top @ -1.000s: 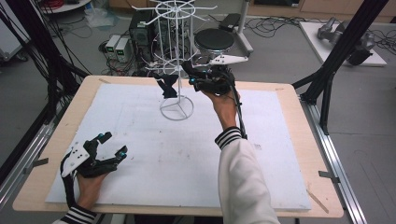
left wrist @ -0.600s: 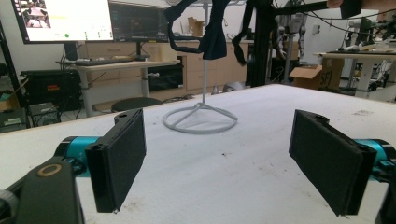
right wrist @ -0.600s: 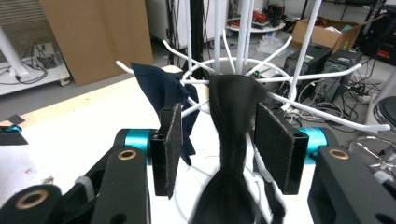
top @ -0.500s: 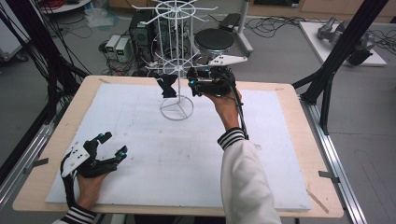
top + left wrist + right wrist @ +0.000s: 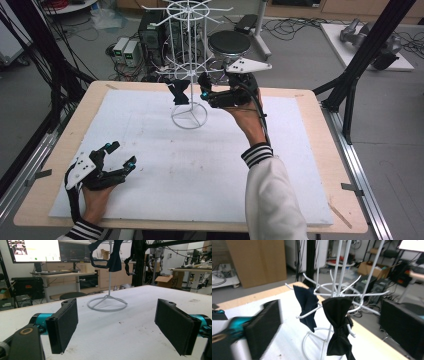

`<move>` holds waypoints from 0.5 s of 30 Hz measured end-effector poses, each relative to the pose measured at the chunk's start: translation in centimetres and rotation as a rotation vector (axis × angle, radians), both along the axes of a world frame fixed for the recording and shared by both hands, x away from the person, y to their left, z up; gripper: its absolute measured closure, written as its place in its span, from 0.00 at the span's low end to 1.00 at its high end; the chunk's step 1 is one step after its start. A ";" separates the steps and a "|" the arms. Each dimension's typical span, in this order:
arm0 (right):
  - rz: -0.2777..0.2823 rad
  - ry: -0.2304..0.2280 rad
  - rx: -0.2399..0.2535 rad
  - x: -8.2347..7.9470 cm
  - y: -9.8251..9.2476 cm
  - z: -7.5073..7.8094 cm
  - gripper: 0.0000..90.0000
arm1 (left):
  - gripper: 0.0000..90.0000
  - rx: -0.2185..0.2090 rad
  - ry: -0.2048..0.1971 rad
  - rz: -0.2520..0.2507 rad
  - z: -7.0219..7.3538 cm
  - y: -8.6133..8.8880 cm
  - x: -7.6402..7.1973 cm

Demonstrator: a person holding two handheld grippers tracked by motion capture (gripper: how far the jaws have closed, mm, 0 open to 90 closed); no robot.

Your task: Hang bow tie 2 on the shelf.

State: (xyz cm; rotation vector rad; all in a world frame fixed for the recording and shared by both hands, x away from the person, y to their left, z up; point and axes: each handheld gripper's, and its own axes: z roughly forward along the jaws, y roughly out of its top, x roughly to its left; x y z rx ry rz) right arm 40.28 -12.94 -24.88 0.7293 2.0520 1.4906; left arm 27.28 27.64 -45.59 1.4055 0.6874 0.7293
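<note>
The left gripper is rested on the white mat, jaws apart and empty. 2 bow ties are hung on the wire rack. Just beside them the right gripper is held, its jaws just opened wide, nothing between.

Overhead and gripper-level views, shared wire rack.
</note>
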 end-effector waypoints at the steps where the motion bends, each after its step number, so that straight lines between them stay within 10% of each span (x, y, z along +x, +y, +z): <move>1: 0.002 0.002 0.010 -0.5 -0.4 0.3 0.03 | 0.21 0.000 0.000 0.000 0.0 0.0 0.0; 8: -0.023 -0.074 0.099 -3.9 -4.1 -0.3 0.03 | 0.21 0.004 0.000 0.000 0.0 0.0 0.0; 15: -0.129 -0.094 0.104 -8.8 -10.2 -4.9 0.03 | 0.21 0.004 0.002 0.000 0.0 0.0 0.0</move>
